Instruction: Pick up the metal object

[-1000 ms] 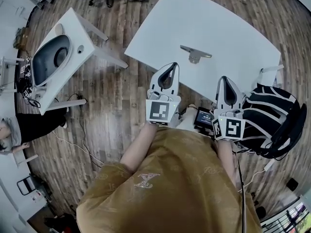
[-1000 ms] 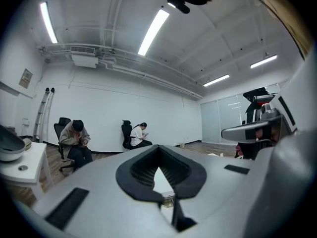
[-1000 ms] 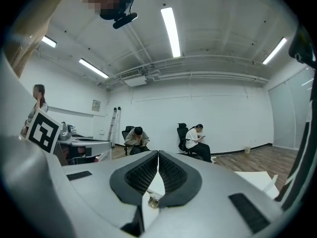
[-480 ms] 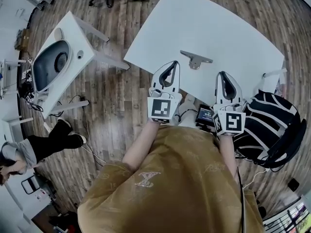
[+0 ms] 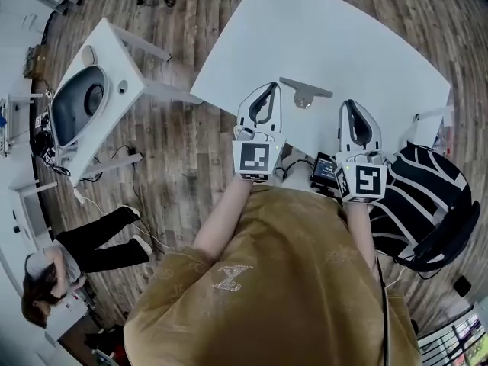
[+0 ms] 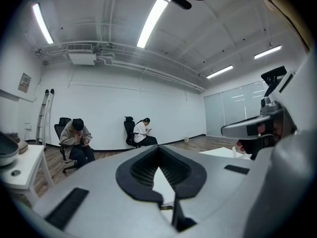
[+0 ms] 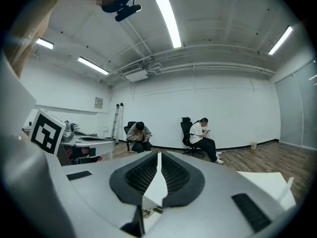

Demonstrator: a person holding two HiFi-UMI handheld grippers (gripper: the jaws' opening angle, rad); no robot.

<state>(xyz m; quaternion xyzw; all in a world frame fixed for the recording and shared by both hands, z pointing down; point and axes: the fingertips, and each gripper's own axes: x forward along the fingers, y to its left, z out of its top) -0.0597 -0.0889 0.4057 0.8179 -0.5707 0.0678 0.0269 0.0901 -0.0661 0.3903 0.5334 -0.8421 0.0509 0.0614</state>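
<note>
Both forearms tucked in against the torso, grippers side by side, pointing forward over the near edge of the desk (image 5: 343, 36). Left gripper (image 5: 268, 90): jaws together, nothing between them. Right gripper (image 5: 351, 107): same. Metal object (image 5: 305, 91) lies flat on the desk, between the two jaw tips and slightly ahead, touching neither. Its long axis runs crosswise to the jaws, short stub pointing back toward the person.

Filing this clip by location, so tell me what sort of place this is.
Likely an open office or lab workroom: white table on wood-plank floor, people in office chairs along a bare wall, strip lights overhead.
</note>
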